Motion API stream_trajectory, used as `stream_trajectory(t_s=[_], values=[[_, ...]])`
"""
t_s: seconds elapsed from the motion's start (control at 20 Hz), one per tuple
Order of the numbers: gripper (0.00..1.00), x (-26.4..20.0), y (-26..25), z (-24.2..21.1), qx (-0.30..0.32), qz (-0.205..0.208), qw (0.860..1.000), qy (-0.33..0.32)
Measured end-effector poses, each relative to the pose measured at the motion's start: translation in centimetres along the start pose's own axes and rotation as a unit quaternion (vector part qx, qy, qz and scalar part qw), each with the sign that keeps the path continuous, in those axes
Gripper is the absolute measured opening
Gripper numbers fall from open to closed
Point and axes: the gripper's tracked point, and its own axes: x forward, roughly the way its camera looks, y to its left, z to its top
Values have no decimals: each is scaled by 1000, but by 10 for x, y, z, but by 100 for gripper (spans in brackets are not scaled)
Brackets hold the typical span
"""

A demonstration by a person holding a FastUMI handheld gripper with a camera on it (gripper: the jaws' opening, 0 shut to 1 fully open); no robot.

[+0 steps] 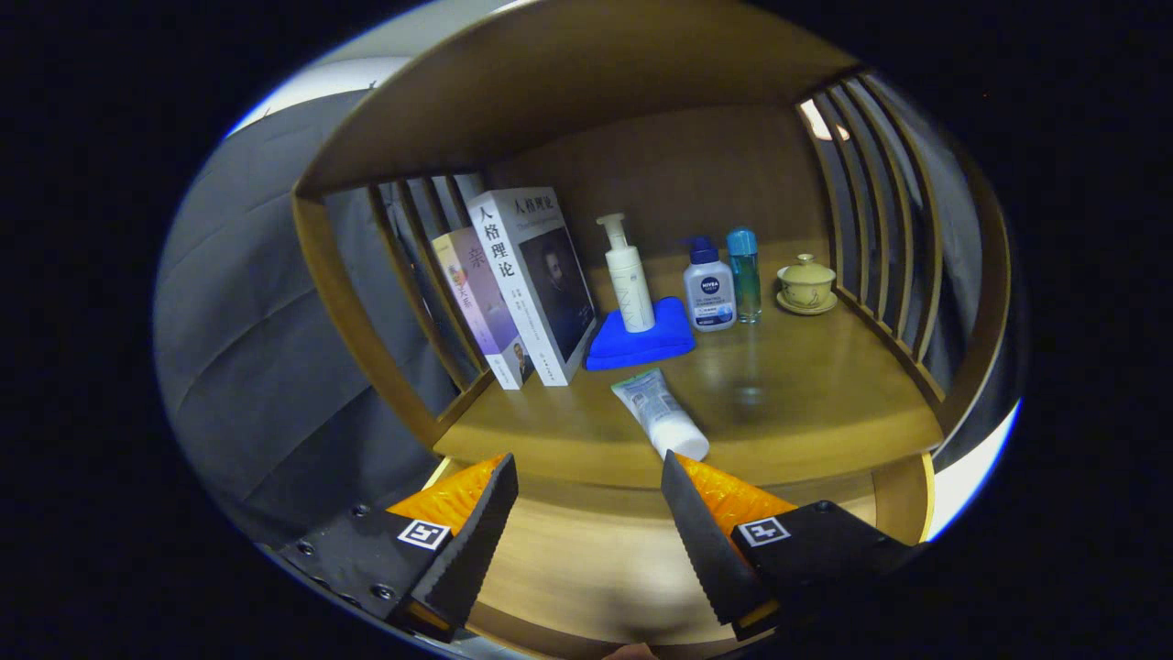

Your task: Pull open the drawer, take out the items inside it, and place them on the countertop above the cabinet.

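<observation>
White and pale green, the tube (662, 418) lies flat on the wooden countertop (806, 385), just beyond the gripper (586, 477), and this seems to be an item already brought up from the drawer. Its long axis runs from its white cap, close to the front edge and almost at the tip of the right finger, back and leftward toward the blue cloth (641, 337). The gripper's fingers stand wide apart with nothing between them, so the tube is free. It lies ahead and slightly right of the gap, nearer the right finger than the left. A pump bottle (627, 275) stands on the cloth; a squat bottle (708, 289), a slim blue bottle (745, 273) and a lidded cup (806, 282) line up further back, and two books (513, 289) lean against the left slats. Whether more remains in the drawer cannot be told.
</observation>
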Motion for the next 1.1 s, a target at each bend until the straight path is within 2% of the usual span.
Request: stream_trajectory(t_s=[0.45, 0.8, 1.1], values=[[98, -75, 21, -57, -100, -30, 990, -94], [98, -109, 38, -106, -133, -50, 975, -172], [99, -124, 42, -154, -136, -58, 969, -198]])
